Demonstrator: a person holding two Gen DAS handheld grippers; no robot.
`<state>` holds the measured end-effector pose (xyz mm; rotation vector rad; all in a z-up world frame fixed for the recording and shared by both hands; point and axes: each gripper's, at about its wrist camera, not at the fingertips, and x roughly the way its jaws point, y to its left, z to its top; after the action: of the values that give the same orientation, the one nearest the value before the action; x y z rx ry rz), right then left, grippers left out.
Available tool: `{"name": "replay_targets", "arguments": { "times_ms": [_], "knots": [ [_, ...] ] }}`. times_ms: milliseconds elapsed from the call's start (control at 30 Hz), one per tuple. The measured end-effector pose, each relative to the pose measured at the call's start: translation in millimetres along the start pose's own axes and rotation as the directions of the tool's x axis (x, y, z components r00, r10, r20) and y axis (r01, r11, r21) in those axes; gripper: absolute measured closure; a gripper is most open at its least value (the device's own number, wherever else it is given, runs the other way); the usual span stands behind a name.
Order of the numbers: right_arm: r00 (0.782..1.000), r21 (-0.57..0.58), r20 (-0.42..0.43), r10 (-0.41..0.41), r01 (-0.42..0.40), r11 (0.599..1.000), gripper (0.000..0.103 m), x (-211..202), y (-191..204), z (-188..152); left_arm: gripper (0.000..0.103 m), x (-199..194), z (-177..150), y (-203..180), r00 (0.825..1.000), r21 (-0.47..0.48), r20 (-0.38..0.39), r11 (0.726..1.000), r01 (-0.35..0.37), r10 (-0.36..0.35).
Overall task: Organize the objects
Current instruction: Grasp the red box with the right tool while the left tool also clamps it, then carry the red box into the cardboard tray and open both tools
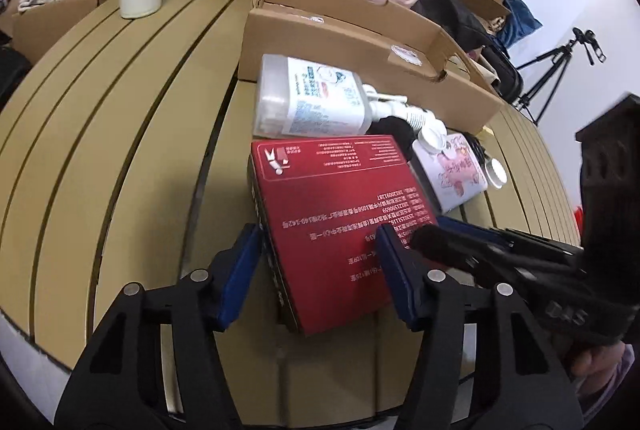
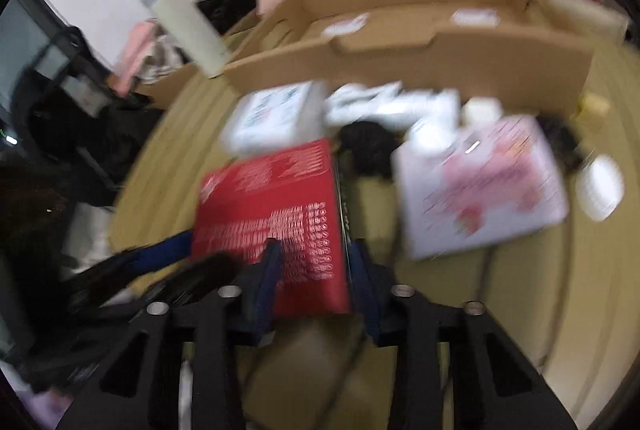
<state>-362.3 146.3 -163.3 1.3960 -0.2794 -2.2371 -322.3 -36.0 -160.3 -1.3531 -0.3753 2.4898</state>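
Risk centres on the red box, lying on the slatted table at mid-frame, near corner overhanging toward the cameras.

Left of frame, left wrist view: left gripper straddles the box's near end, jaws fairly wide, one blue pad at the left edge, the other resting on the top face; no firm pinch evident.

Right wrist view, badly blurred: right gripper appears narrowed across the box's near right corner; contact cannot be confirmed.

Two grips on one box could twist it loose.

Further right, pump bottle and white jar sit just beside it; a shove would knock them against the cardboard tray.
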Motion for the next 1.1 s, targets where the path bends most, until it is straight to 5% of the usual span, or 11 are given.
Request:
{"name": "replay_targets", "arguments": {
  "times_ms": [100,267,367,567,700,867,1000,1100],
  "knots": [
    [1.000,0.001,0.010,0.010,-0.010,1.000,0.069,1.8,2.7,-5.8,0.048,0.9,1.5,6.7,1.000,0.001,0.004,1.000,0.025,-0.025],
    [1.000,0.029,0.003,0.031,-0.031,0.999,0.067,12.0,-2.5,8.2,0.069,-5.4,10.7,8.1,0.999,-0.013,0.033,1.000,0.016,-0.015],
    [0.999,0.002,0.031,0.006,-0.006,1.000,0.068,-5.7,8.8,7.5,0.069,-32.2,15.5,-8.6,0.995,0.054,0.099,0.999,0.007,-0.012],
    [0.991,-0.051,0.136,0.000,0.007,0.999,0.068,-65.5,30.8,53.4,0.069,-71.5,95.9,-40.2,0.971,0.117,0.220,0.991,0.067,-0.091],
    [0.986,-0.043,0.166,-0.026,0.033,0.999,0.068,-64.2,20.0,128.3,0.069,-28.2,177.6,-41.8,0.978,0.098,0.185,0.992,0.077,-0.095],
    [0.986,-0.025,0.115,-0.123,0.127,0.992,0.068,-10.7,-10.9,210.9,0.069,63.4,244.3,-20.7,0.993,0.078,0.096,0.995,0.057,-0.064],
    [0.991,0.099,-0.008,-0.130,0.130,0.987,0.068,68.2,-54.1,250.2,0.069,114.5,258.4,-3.0,0.998,0.066,-0.007,0.996,-0.067,0.068],
    [0.994,0.122,-0.033,-0.104,0.107,0.987,0.068,97.6,-64.6,254.7,0.058,103.5,251.7,-4.9,0.997,0.106,0.047,0.992,-0.070,0.066]
  ]
}}
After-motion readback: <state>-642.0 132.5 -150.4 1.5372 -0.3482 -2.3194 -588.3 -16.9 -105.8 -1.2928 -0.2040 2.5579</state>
